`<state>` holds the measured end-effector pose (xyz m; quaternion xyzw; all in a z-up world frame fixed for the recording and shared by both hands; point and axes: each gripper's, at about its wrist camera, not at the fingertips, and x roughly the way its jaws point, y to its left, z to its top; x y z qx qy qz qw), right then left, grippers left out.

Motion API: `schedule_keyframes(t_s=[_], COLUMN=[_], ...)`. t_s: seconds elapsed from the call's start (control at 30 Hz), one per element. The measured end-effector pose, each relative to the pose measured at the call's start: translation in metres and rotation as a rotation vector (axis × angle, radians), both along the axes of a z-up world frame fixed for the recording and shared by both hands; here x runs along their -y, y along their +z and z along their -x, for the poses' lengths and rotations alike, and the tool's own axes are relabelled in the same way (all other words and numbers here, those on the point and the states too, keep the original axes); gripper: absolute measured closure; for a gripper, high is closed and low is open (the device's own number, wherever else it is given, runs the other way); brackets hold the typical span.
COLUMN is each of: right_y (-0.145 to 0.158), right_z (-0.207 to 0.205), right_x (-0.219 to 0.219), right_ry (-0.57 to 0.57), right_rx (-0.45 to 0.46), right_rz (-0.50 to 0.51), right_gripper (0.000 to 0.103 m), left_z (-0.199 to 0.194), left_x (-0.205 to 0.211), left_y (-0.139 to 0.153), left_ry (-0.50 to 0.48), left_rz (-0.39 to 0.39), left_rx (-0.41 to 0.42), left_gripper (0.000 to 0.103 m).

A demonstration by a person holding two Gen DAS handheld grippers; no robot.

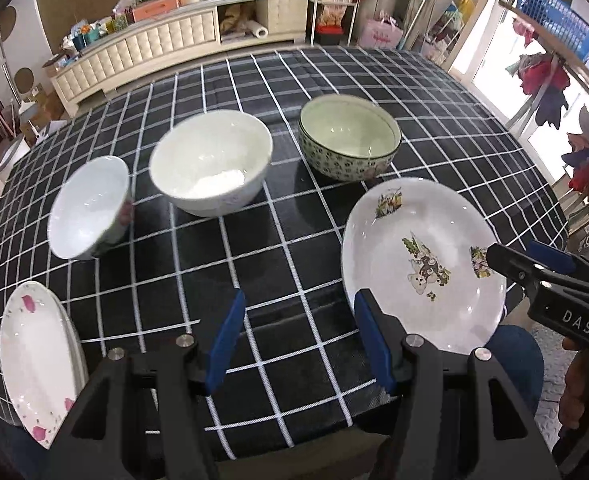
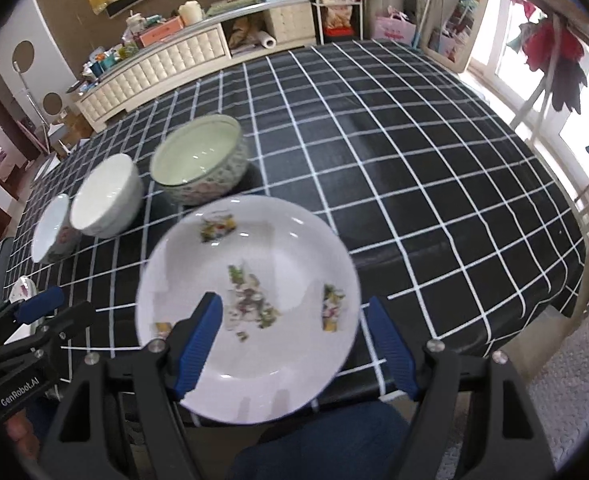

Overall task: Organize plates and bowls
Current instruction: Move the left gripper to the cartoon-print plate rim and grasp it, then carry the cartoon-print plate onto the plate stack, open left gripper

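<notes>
The right gripper (image 2: 294,344) has its jaws wide open and holds nothing; the cartoon-printed plate (image 2: 250,300) lies under them at the near edge of the table (image 2: 434,208), its rim hanging a little over that edge, with the left blue pad over the plate and the right pad just beyond its right rim. The left gripper (image 1: 296,340) is also wide open and empty, above bare checked cloth, with the same plate (image 1: 422,264) just to its right. At the near left corner lies a stack of pink-flowered plates (image 1: 34,364), partly over the table edge. Farther in stands a row of three bowls, close beside each other: a small white bowl with pink flowers (image 1: 88,208), tilted, a plain white bowl (image 1: 210,168), and a green patterned bowl (image 1: 348,136), which is near the far rim of the cartoon plate. The right and far parts of the table are free
</notes>
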<state>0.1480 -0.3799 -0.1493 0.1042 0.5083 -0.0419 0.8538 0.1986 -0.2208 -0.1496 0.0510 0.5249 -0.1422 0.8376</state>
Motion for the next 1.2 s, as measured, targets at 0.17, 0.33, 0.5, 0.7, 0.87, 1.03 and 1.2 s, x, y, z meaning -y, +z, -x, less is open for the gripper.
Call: schedule_keyframes(t_s=[0.17,0.33,0.5,0.7,0.87,1.03,1.2], right_y=[-0.020,-0.034,-0.043,-0.041,-0.045,-0.046,-0.045], right_z=[-0.010,-0.016,-0.019,-0.017,-0.017,-0.015,-0.010], right_x=[0.012,0.021,0.024,0.024,0.026,0.032,0.028], right_ry=[-0.007,-0.016,-0.019,-0.009,0.006,0.007,0.020], right_rx=[-0.051,-0.082,-0.097,-0.079,-0.092,-0.085,-0.074], right_rz=[-0.007,-0.025,-0.037,-0.033,-0.014,-0.031,-0.025], right_gripper=[0.024,0.024,0.024,0.024,0.048,0.064,0.074], left_z=[-0.011,-0.022,-0.029,-0.030,-0.029,-0.027,-0.028], left_x=[0.014,0.023,0.030,0.040,0.045,0.054,0.058], left_y=[-0.013,-0.030,-0.045,-0.052,-0.060,-0.061,-0.062], left_ry=[-0.011,-0.005,-0.019,-0.058,-0.063,-0.079,-0.065], left_rz=[-0.002,0.005,0.009,0.009,0.037,0.014,0.009], left_rx=[-0.040,-0.083,-0.118,-0.133,-0.152,-0.137,-0.136], left_gripper=[0.049,0.049,0.049,0.068,0.080,0.085,0.086])
